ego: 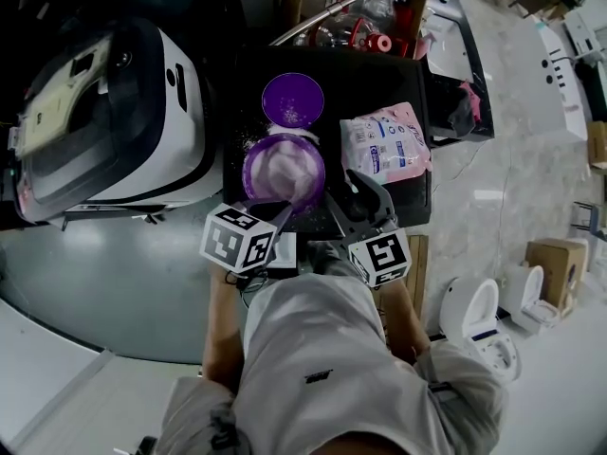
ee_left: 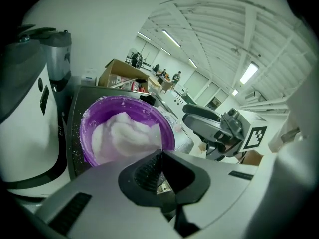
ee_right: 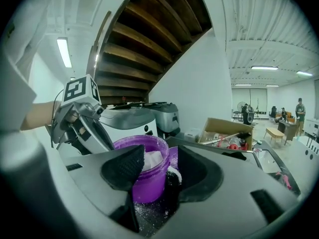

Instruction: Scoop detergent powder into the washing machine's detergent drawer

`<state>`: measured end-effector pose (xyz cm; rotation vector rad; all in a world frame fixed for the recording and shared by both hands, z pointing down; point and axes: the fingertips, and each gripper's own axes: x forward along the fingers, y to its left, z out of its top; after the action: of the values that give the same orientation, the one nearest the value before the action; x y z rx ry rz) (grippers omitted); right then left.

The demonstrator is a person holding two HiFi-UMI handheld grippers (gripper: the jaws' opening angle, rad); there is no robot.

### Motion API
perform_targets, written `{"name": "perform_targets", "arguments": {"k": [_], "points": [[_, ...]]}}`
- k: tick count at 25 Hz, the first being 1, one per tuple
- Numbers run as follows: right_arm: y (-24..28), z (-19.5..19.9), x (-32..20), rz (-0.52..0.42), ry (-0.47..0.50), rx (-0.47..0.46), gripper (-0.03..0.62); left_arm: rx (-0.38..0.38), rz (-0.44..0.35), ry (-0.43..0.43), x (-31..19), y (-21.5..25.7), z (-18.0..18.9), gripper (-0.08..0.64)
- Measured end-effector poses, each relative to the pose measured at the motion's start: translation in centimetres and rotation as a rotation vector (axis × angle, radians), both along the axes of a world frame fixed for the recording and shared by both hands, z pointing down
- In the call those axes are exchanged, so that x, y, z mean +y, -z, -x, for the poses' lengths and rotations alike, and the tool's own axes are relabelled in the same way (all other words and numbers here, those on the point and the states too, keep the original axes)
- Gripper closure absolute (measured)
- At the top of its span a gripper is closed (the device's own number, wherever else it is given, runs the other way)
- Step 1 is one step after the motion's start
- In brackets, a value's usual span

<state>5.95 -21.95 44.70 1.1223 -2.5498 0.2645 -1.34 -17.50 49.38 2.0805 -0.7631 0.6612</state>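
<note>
Left gripper [ee_left: 160,169] jaws are closed, pads meeting in a thin line; nothing identifiable between them. Right gripper [ee_right: 158,166] jaws stand apart with nothing clamped; the tub shows through the gap, beyond the pads.

Round purple plastic tub [ego: 284,171] is uncovered and heaped with white detergent powder [ee_left: 124,133]; it sits at centre of the head view on a black tabletop [ego: 379,74], with loose grains scattered on the black surface by its base. Flat round purple lid [ego: 293,100] lies just above the tub in that frame. Pink-and-white detergent pouch [ego: 384,143] lies flat, right of the tub and near it. White washing machine with a dark top [ego: 114,112] fills the upper left, just beside the tabletop. Open cardboard box [ego: 351,3] of bottles sits at the top edge.

Both grippers sit low centre in the head view, close together; the left tip is at the tub's lower rim, the right tip below the gap between tub and pouch.
</note>
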Motion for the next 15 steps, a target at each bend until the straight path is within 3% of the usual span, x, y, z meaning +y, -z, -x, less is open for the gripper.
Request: {"name": "perform_targets", "arguments": {"k": [9, 15], "points": [[-0.5, 2.3, 1.5, -0.004, -0.014, 0.038, 0.396, 0.102, -0.087, 0.127, -0.4, 1.0, 1.1, 0.545], [-1.0, 3.1, 2.4, -0.005, -0.045, 0.057, 0.394, 0.146, -0.163, 0.139, -0.1, 1.3, 1.5, 0.545]]}}
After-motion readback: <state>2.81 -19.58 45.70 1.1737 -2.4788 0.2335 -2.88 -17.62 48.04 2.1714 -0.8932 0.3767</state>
